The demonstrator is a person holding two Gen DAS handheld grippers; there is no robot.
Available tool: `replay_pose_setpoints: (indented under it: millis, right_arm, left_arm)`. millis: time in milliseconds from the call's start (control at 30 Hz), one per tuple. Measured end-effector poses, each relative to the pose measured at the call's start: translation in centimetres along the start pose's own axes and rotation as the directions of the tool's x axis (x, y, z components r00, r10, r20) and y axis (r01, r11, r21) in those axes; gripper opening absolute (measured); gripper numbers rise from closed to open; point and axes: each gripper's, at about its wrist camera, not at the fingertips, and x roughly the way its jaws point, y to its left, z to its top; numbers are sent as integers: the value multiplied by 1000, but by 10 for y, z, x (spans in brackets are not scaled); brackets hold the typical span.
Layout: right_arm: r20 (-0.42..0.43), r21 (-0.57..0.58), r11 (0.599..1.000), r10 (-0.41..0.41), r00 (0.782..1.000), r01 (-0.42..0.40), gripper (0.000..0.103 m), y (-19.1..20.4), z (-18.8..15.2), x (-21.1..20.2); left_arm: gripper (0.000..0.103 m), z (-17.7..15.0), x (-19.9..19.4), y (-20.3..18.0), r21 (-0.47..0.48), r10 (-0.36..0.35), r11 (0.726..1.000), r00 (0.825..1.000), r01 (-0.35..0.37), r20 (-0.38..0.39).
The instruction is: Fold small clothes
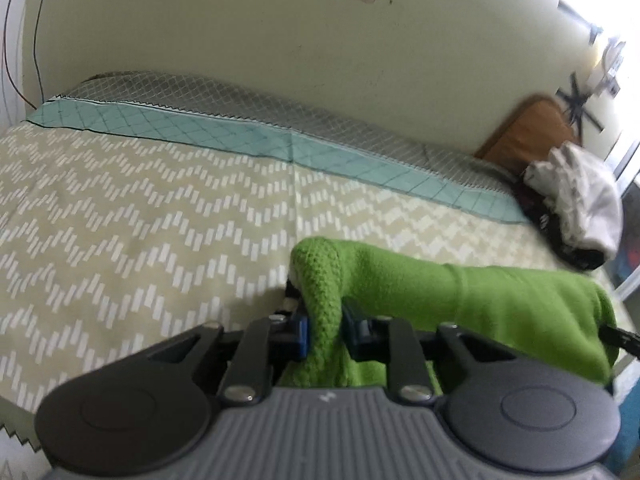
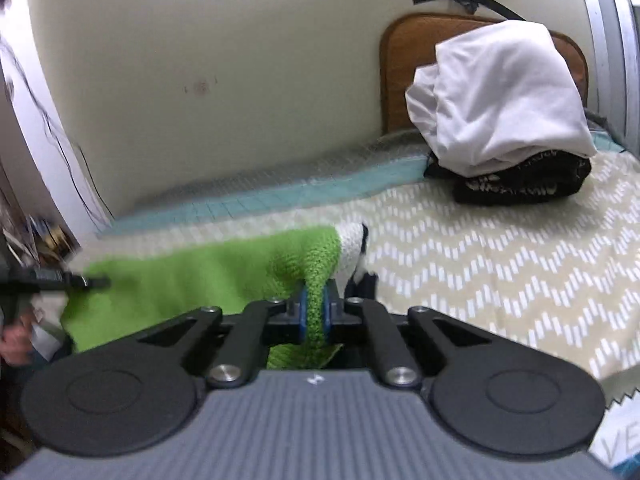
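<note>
A small green knitted garment (image 1: 440, 300) hangs stretched between both grippers above the bed. My left gripper (image 1: 324, 332) is shut on its ribbed green edge. The cloth runs off to the right, where the other gripper's tip (image 1: 620, 336) shows. In the right wrist view my right gripper (image 2: 316, 316) is shut on the same garment (image 2: 192, 280), which has a white and black patch (image 2: 354, 248) near the jaws. The cloth spreads left toward the left gripper (image 2: 80, 280).
The bed (image 1: 140, 220) has a beige zigzag cover with a teal and grey band along the wall. A pile of white and black clothes (image 2: 500, 120) lies at the far right end against a brown headboard (image 2: 404, 60). The wall is close behind.
</note>
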Motion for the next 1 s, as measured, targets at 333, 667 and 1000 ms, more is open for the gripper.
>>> replay_pose_setpoints:
  millis: [333,667,1000]
  right_arm:
    - [127,-38,999,40,991,-35,37,12,10,-20]
    - [-101,-213,932,276,956,-292,31,124,9,76]
    - [15,-95,991,91,996,-89,0,24,-14,25]
  left_arm:
    - [32,-7,-77,-18,23,37,999,981,-42,191]
    - [32,-5,-1,-81,139,-46,990,998,41,34]
    - [14,-23,-6,-45,122,-10,993,997,0,81]
